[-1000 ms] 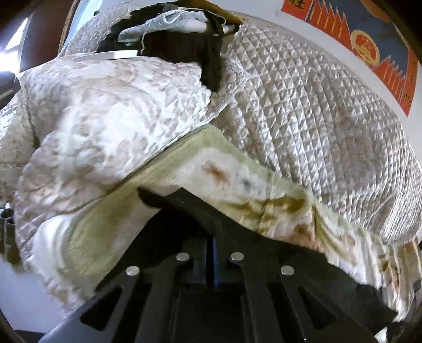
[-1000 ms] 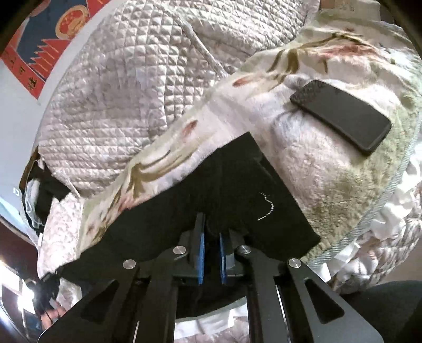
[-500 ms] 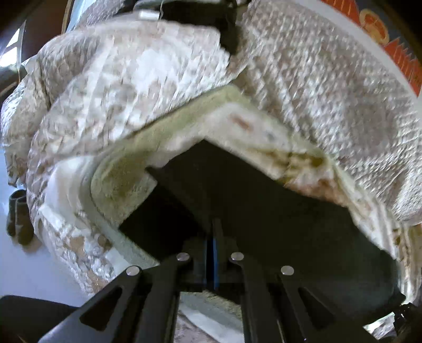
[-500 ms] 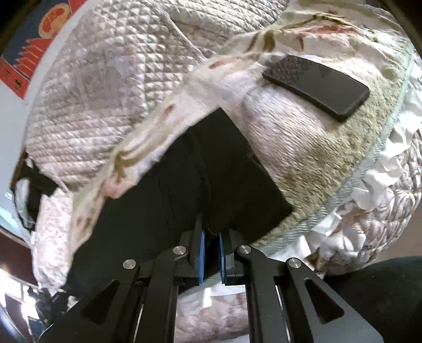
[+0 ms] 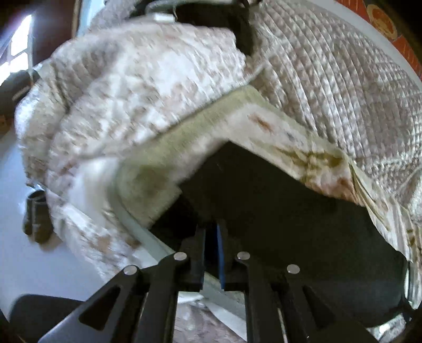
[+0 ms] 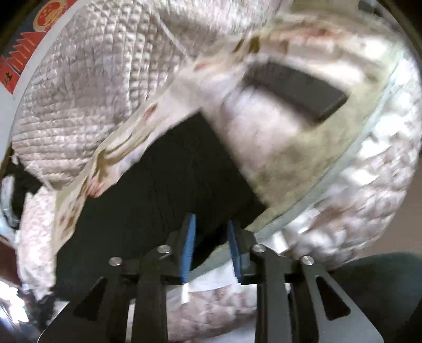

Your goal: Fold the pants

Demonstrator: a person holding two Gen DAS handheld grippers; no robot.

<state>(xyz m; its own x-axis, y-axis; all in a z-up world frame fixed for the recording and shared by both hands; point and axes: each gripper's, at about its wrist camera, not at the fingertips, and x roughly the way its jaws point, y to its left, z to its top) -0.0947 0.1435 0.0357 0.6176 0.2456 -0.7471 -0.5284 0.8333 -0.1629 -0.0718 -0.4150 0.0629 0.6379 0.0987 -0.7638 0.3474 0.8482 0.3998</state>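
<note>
**Black pants on the bed, left side pinched, right side let go**

We find the pants (image 5: 290, 211) lying as a dark slab on a floral blanket (image 5: 263, 124), filling the lower middle of both views; in the right wrist view they (image 6: 168, 184) reach from the lower left up to the centre. They look already doubled into a block, so we judge the fold well along, though the blur hides the layers.

The left gripper (image 5: 211, 237) has its blue pads drawn nearly together at the near edge of the cloth. A thin layer seems caught between them, most likely to keep that edge from sliding. The right gripper (image 6: 211, 232) has its pads clearly apart with cloth lying in the gap and neither pad pressing it; we take this as a release.

Outward: a phone (image 6: 295, 89) rests on the blanket in the upper right of the right view, apart from the pants, out of the fold's path. A quilted cover (image 5: 343, 79) rises behind. Dark clothes (image 5: 224, 21) sit at the top edge of the left view, and a dark object (image 5: 37, 216) stands on the pale floor at lower left.
</note>
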